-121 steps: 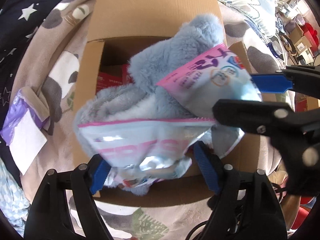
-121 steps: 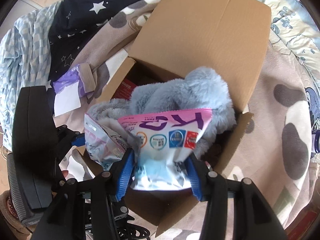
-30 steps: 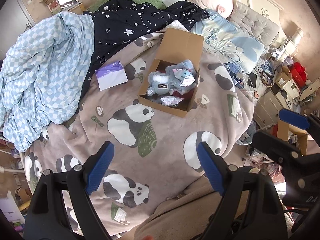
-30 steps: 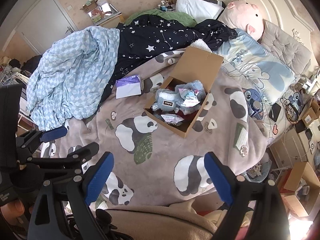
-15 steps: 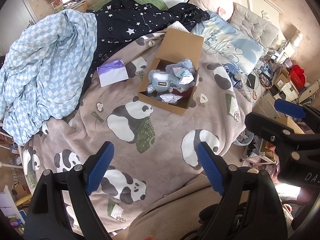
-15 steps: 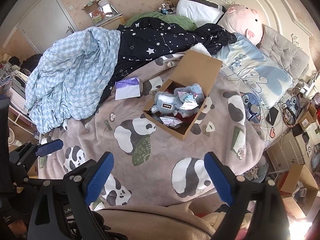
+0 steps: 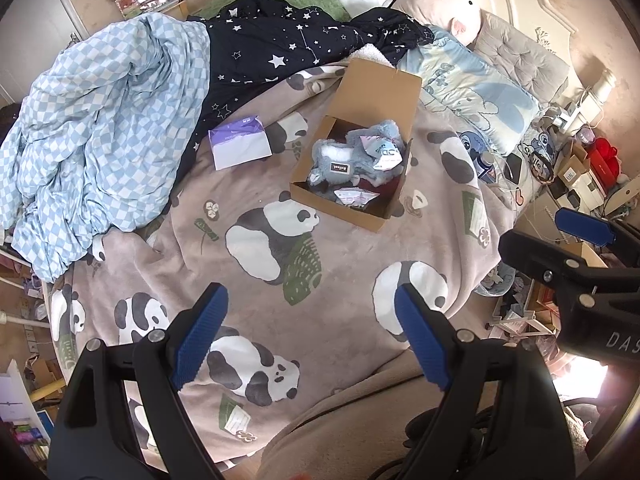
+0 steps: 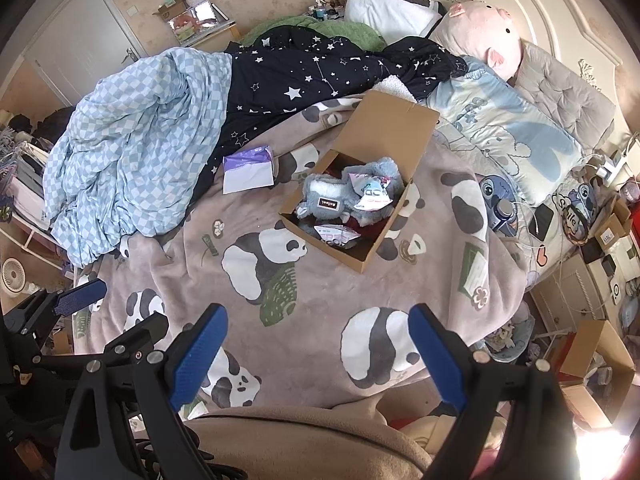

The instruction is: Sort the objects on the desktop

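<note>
An open cardboard box [image 7: 384,88] [image 8: 394,128] sits on the panda blanket in the middle of the bed. Inside lie a grey-blue plush toy [image 7: 340,156] [image 8: 324,196] and pink-and-white pouches [image 7: 382,152] [image 8: 372,194], one more pouch [image 7: 354,196] [image 8: 336,234] lying at the box's near side. A purple tissue pack [image 7: 240,142] [image 8: 250,166] lies left of the box. My left gripper [image 7: 312,336] hangs high above the bed's near edge, open and empty. My right gripper [image 8: 318,350] is likewise open and empty, far from the box.
A blue checked quilt [image 7: 100,132] and a dark starry duvet [image 7: 288,40] are heaped at the left and back. A pink pig plush [image 8: 480,28] and pillows lie by the headboard. Boxes and clutter [image 7: 580,168] crowd the floor at the right. A tan-clad leg [image 8: 300,440] fills the bottom.
Four seconds ago both grippers held pouches just over the box; since then they let go and pulled far back. Over the last second the views barely shift.
</note>
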